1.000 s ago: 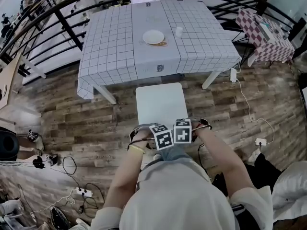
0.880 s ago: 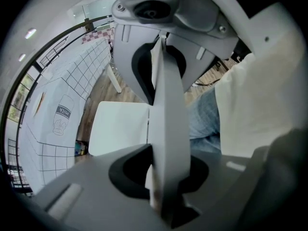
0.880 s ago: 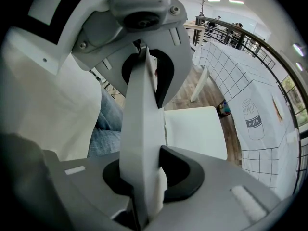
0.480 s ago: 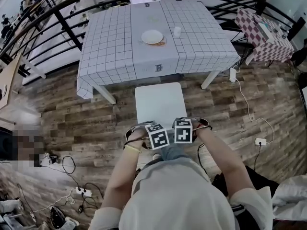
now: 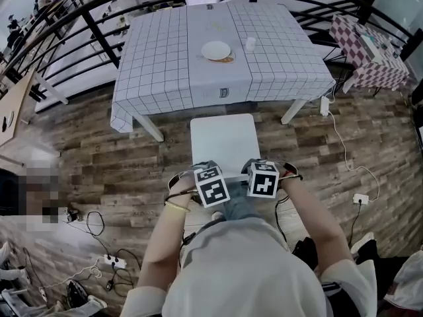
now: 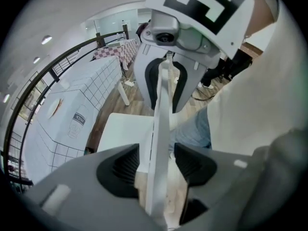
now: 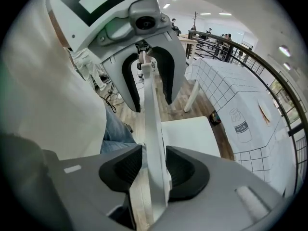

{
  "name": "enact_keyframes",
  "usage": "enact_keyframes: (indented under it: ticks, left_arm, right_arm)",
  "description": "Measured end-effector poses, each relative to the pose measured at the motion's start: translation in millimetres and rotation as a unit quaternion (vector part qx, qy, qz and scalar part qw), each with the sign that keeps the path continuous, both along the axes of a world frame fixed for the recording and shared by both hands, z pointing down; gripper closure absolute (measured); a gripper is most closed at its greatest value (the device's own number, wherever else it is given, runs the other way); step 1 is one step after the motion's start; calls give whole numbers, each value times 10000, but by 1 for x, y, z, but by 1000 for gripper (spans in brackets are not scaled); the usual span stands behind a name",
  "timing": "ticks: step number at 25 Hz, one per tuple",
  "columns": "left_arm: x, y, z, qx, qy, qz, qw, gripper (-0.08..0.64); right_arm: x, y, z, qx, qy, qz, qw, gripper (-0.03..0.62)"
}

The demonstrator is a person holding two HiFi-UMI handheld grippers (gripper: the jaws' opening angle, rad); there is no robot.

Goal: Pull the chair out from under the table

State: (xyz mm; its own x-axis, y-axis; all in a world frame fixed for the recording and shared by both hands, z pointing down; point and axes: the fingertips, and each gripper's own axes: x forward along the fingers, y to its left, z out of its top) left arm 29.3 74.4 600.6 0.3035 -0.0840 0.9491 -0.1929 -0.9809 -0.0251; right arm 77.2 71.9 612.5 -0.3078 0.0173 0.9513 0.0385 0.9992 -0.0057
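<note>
The white chair (image 5: 223, 140) stands pulled out on the wood floor, its seat in front of the checked-cloth table (image 5: 165, 58). I stand behind its thin white backrest (image 6: 161, 129). My left gripper (image 5: 210, 185) points down over the backrest's top edge. Its jaws have just been opening, and the backrest (image 6: 156, 186) stands between the pads with a gap on each side. My right gripper (image 5: 263, 179) straddles the same backrest (image 7: 153, 143). Its jaws opened and have just been closing a little; a gap shows at the left pad.
A plate (image 5: 216, 50) and a cup (image 5: 250, 43) sit on the table. A second table with a red checked cloth (image 5: 370, 51) stands at the right. Black railing (image 5: 99, 32) curves behind. Cables (image 5: 99, 243) and a socket block (image 5: 360, 198) lie on the floor.
Both marker cubes have drawn apart along the backrest, the left one to the left and the right one to the right. The chair has stayed where it was.
</note>
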Motion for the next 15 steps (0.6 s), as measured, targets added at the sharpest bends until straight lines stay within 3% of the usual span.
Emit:
enact_keyframes:
  ticks: [7, 11, 13, 15]
  left_arm:
    - [-2, -7, -42, 231, 484, -321, 9980, 379]
    - [0, -20, -59, 567, 764, -509, 9942, 483]
    - [1, -29, -66, 792, 932, -702, 9900, 541]
    - [1, -37, -70, 994, 1074, -910, 9850, 549]
  right_arm:
    - [-8, 0, -34, 165, -189, 31, 9997, 479]
    - [-13, -14, -52, 516, -389, 158, 9978, 580]
    - [-17, -23, -59, 642, -573, 353, 9957, 592]
    - [-19, -30, -65, 720, -735, 564, 9931, 592]
